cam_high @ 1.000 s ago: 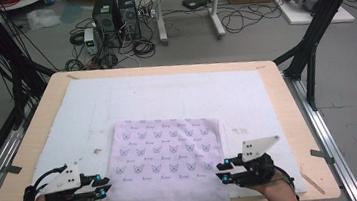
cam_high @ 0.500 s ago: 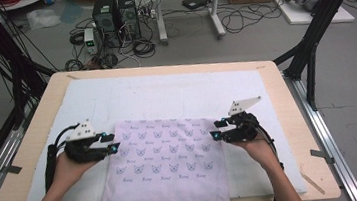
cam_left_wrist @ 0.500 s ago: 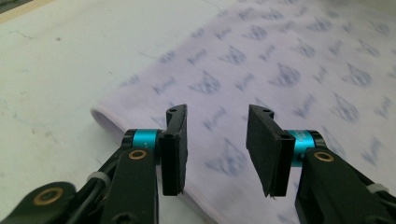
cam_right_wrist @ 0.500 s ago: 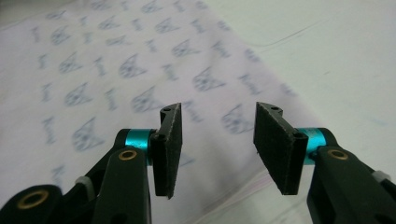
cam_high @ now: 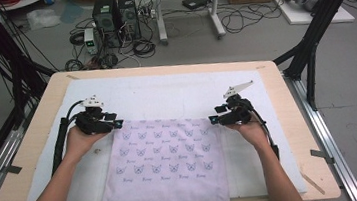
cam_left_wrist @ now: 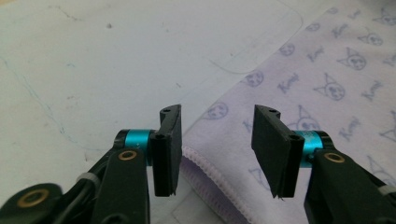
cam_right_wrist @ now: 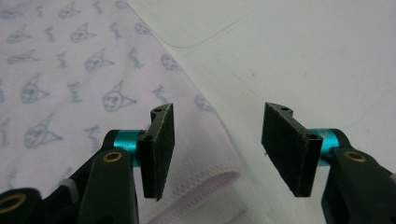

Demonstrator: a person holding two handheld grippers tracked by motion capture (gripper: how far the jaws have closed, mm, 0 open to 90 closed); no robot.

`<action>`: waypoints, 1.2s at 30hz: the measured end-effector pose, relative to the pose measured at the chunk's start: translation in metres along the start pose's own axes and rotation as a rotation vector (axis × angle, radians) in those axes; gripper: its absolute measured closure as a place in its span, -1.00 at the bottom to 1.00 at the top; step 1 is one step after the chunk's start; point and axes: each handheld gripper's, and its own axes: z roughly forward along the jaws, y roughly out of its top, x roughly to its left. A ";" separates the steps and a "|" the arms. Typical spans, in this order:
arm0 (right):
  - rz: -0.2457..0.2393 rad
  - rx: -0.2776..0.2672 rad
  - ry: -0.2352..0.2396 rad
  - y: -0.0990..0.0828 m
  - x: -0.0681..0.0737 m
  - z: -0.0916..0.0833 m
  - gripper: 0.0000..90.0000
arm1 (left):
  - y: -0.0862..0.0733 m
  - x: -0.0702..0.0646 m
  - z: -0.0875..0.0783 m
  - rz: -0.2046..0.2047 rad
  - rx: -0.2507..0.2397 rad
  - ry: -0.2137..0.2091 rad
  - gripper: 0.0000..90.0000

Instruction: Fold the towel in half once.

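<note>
A lilac towel (cam_high: 167,157) printed with small cat faces lies folded on the white mat, its near edge hanging over the table's front. My left gripper (cam_high: 116,123) is at the towel's far left corner and my right gripper (cam_high: 213,118) at its far right corner. Both pairs of jaws have just been opening. In the left gripper view the jaws (cam_left_wrist: 217,140) stand apart above the hemmed corner of the towel (cam_left_wrist: 327,70), and the pads press on nothing. In the right gripper view the jaws (cam_right_wrist: 217,140) also gape, with the towel (cam_right_wrist: 70,70) corner lying under the left jaw.
A white mat (cam_high: 166,94) covers most of the wooden table (cam_high: 296,118). Black frame posts (cam_high: 311,41) stand at both far sides of the table. Computer towers (cam_high: 114,11) and tangled cables sit on the floor beyond the far edge.
Both hands have moved away from the person, from the towel's near edge to its far corners. Both pairs of jaws have opened off the cloth.
</note>
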 end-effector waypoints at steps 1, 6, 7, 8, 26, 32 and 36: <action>0.009 0.003 -0.002 -0.003 -0.001 0.001 -0.03 | 0.000 0.000 0.002 0.002 0.008 0.007 0.09; 0.042 0.019 -0.010 -0.019 -0.007 0.010 0.00 | -0.007 0.008 0.014 -0.042 0.063 0.020 -0.03; 0.041 0.028 -0.008 -0.021 -0.007 0.011 0.01 | -0.009 0.010 0.016 -0.044 0.081 -0.004 0.08; 0.044 0.036 -0.006 -0.023 -0.007 0.013 0.03 | -0.011 0.010 0.019 -0.048 0.096 -0.018 0.19; -0.050 -0.036 -0.082 0.045 -0.016 -0.015 0.92 | 0.048 0.023 -0.013 -0.009 -0.048 0.148 0.92; -0.091 -0.056 -0.165 0.101 -0.030 -0.044 0.92 | 0.114 0.033 -0.040 0.031 -0.150 0.220 0.92; -0.088 -0.086 -0.188 0.119 -0.040 -0.049 0.58 | 0.119 0.038 -0.035 0.027 -0.130 0.260 0.38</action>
